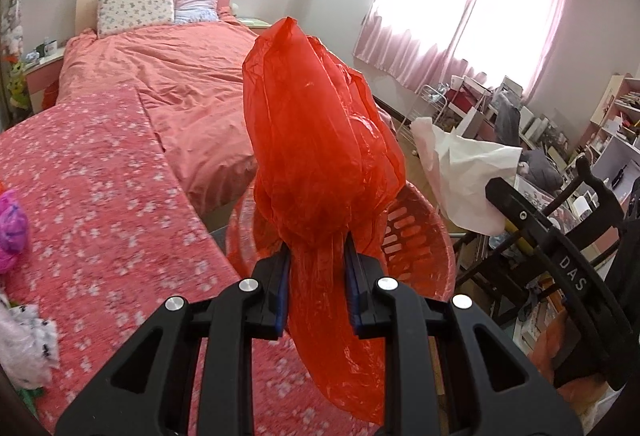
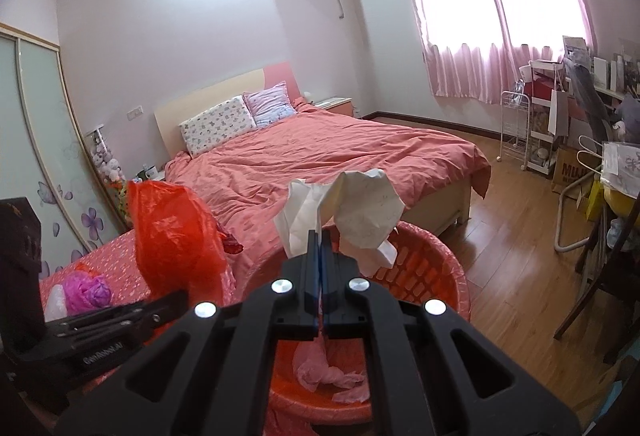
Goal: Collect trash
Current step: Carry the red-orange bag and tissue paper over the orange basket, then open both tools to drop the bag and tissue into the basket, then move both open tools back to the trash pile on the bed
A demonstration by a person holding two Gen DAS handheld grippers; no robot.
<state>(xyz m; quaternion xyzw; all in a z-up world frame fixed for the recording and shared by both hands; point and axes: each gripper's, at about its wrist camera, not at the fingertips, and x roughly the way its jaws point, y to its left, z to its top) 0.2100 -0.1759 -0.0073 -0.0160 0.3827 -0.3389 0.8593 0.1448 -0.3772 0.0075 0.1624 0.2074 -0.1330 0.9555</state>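
- Left gripper (image 1: 318,256): jaws part-closed, pinching a bunched red plastic bag (image 1: 316,140), held over the red basket (image 1: 424,244), likely for a drop.
- Right gripper (image 2: 320,242): jaws fully closed on crumpled white paper (image 2: 360,208), also above the basket.
- Basket already holds pink scraps (image 2: 328,372).
- Pink bag (image 2: 86,290) waits on the floral-cloth desk (image 1: 100,196).
- Basket base and floor contact are hidden by the grippers.

I held the plastic bag (image 1: 320,140) in my left tongs (image 1: 318,276) above the basket (image 2: 432,268), with the crumpled paper (image 2: 360,212) in my right tongs (image 2: 320,256) just to its right. The counter (image 1: 100,196) lay left of the basket, the bed (image 2: 320,152) behind both, and another wad (image 2: 328,376) in the basket.
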